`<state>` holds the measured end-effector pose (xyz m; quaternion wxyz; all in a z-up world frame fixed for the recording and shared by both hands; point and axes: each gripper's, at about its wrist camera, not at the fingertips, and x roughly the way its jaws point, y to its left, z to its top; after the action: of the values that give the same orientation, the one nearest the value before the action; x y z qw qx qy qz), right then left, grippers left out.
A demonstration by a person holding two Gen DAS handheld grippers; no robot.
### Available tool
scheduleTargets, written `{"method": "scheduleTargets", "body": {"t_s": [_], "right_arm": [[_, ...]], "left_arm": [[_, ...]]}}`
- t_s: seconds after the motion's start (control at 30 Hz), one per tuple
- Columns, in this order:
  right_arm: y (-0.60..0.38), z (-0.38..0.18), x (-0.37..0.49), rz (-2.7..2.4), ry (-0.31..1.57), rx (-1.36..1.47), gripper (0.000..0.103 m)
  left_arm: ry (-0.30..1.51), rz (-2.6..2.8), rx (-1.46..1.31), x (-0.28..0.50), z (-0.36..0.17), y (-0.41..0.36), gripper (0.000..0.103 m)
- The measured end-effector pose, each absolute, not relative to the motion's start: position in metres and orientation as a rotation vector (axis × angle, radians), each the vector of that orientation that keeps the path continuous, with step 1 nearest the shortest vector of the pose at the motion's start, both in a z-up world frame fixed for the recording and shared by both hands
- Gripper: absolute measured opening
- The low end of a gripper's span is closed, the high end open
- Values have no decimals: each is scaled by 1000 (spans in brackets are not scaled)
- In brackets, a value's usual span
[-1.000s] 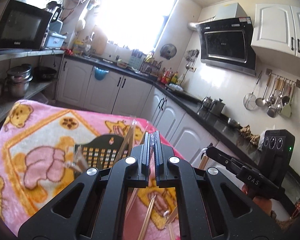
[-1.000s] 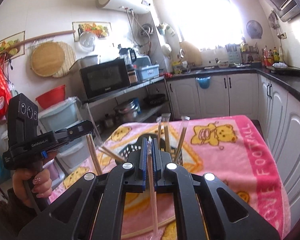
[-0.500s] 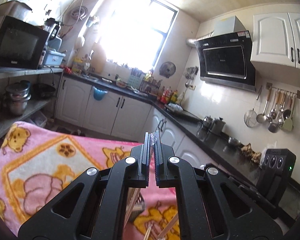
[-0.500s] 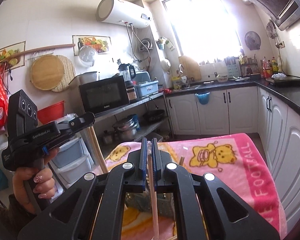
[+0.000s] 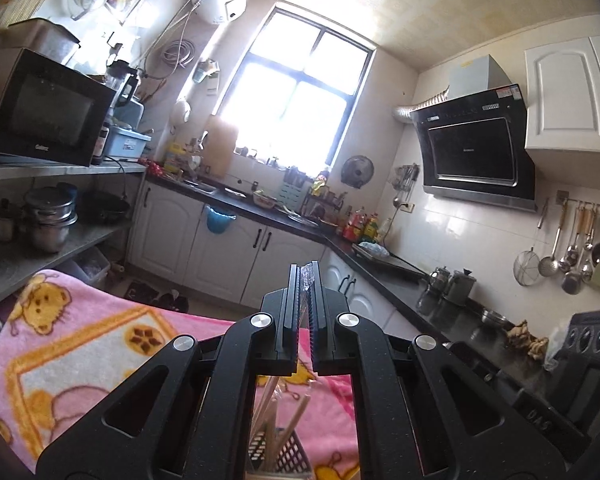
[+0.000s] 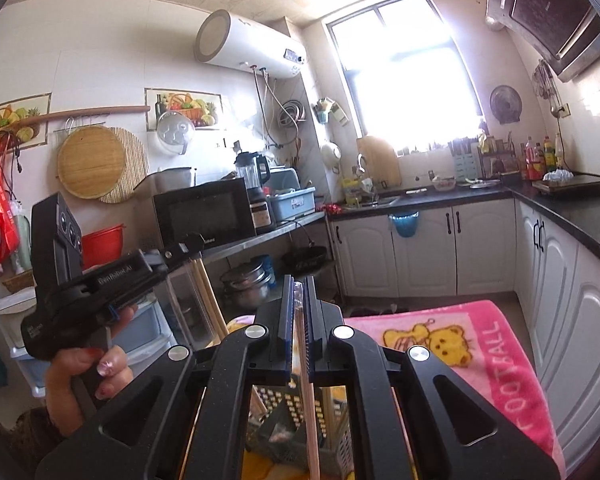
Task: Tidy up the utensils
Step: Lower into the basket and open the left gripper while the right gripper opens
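At near edge, both views: right gripper (image 6: 299, 292) clamped on wrapped chopstick (image 6: 309, 408); left gripper (image 5: 305, 280) clamped on clear-wrapped chopsticks (image 5: 309, 276). Below: slotted utensil basket (image 6: 284, 424) holding chopsticks, resting on pink bear blanket (image 5: 80, 360) over surface. Beyond: microwave (image 5: 48, 108), white cabinets (image 6: 420, 256), window (image 5: 292, 92).

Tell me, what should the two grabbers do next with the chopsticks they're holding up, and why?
Probably lower the right gripper straight down. It is shut on a wrapped chopstick that hangs over the slotted basket on the pink blanket. The left gripper also pinches wrapped chopsticks above it.
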<state>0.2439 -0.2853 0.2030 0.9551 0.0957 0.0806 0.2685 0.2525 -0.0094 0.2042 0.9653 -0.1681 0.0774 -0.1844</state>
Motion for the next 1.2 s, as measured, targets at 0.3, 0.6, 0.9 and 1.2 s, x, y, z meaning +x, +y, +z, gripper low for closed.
{"method": "scheduleTargets", "body": {"t_s": [0.3, 0.6, 0.9, 1.2], "right_arm": [[-287, 209, 262, 539, 98, 246, 5], [-283, 193, 279, 528, 71, 236, 5], [-275, 166, 294, 544, 83, 224, 5], [-259, 140, 298, 555, 176, 156, 5]], "left_arm": [[169, -365, -328, 271, 182, -15, 2], [196, -365, -329, 277, 163, -14, 2], [363, -355, -283, 283, 136, -25, 2], [489, -386, -199, 280, 112, -38, 2]]}}
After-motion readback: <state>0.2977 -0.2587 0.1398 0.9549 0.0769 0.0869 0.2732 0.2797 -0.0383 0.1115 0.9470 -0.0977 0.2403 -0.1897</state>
